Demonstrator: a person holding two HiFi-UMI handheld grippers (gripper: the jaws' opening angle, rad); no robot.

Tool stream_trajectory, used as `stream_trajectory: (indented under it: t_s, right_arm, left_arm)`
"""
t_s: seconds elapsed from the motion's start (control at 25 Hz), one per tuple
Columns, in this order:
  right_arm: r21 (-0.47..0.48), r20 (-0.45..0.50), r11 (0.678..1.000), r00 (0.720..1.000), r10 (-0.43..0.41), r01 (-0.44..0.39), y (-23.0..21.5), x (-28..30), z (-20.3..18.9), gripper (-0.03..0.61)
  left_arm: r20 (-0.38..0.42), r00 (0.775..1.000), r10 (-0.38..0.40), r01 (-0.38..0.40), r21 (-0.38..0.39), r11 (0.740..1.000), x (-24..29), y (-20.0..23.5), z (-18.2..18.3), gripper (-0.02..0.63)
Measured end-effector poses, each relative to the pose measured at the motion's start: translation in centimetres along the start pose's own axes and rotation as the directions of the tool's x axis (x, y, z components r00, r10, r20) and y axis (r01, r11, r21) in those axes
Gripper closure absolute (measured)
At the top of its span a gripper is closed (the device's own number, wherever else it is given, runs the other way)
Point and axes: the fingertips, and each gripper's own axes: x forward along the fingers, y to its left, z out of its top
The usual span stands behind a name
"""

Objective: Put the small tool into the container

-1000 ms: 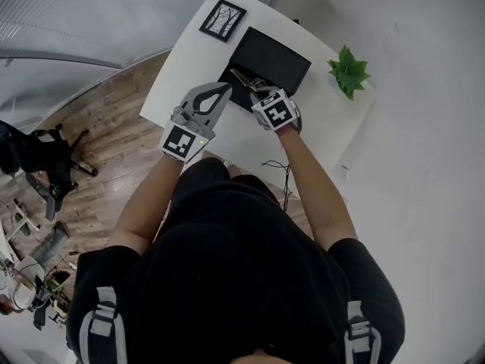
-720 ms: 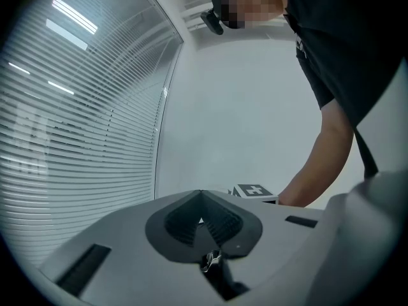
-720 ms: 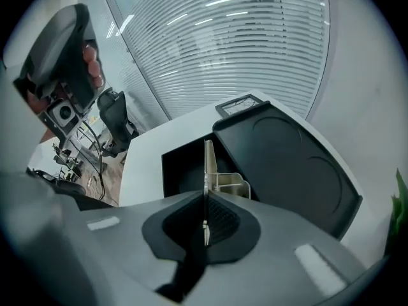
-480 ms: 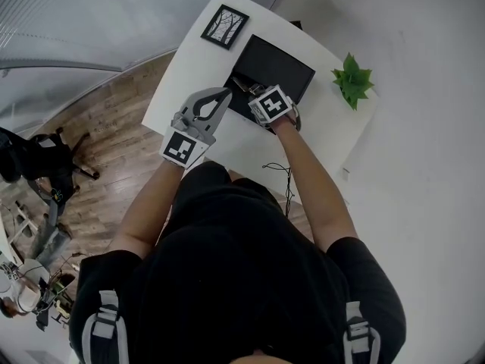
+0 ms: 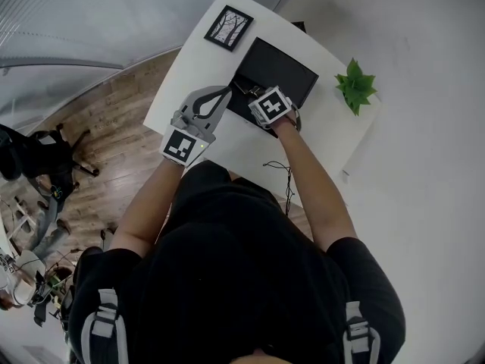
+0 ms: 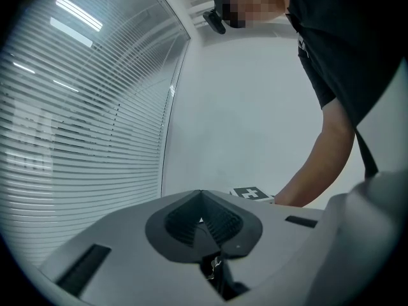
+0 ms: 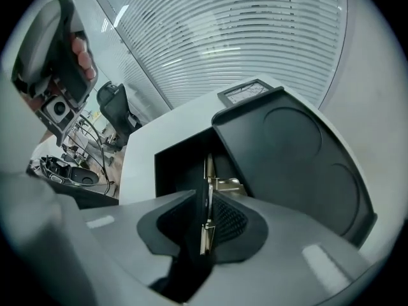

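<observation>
The right claw (image 7: 205,210) is clamped on the small tool (image 7: 208,171), a thin strip of bright metal pinched edge-on between its ribbed pads, with the free end pointing forward and down into the open compartment (image 7: 182,164) of the black container (image 7: 287,152). The grip sits far back on the strip, apparently so that the tip can reach into the opening before the claw itself meets the rim. The tool hangs over the compartment but not yet in it, and a brass-coloured piece (image 7: 227,185) lies on the compartment floor just past its tip. Whether that piece belongs to the tool cannot be told. Beside the opening, a flat black panel with two round impressions makes up the rest of the container. From above, the right claw (image 5: 248,93) sits at the container's near-left corner (image 5: 284,67), on a white worktop (image 5: 193,70). The left claw (image 5: 222,92) hovers just beside it with its jaws together on nothing, tilted up and away from the worktop, seemingly kept clear so the working arm has room. A framed picture (image 5: 229,27) lies beyond the container, a small potted plant (image 5: 355,86) stands to its right, and a thin cable (image 5: 282,174) trails off the near edge. Judged from here, the placing step is nearly done, with only the lowering and the release remaining.
</observation>
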Motion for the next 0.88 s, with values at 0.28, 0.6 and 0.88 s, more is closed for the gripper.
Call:
stream_trajectory:
  t_s: [0.28,0.6,0.88]
  right_arm:
    - [-0.025,0.091,0.997,0.993,-0.072,0.074,-1.2,-3.8,0.6,0.48]
    - [-0.121,0.424,0.986,0.904,-0.049,0.11,1.8,-13.5,3.6,0.485]
    - [-0.148,0.717,0.971,0.697,-0.027,0.189,5.6,-23.8,4.5,0.557]
  left_arm:
    - [-0.021,1.0,0.001,-0.001,0.006,1.0,0.6,-0.1,0.2,0.606]
    - [-0.03,0.999,-0.01,0.011,0.024,1.0,1.6,-2.1,1.9,0.606]
    - [-0.017,0.998,-0.058,0.059,0.048,0.997,2.1,-5.3,5.0,0.606]
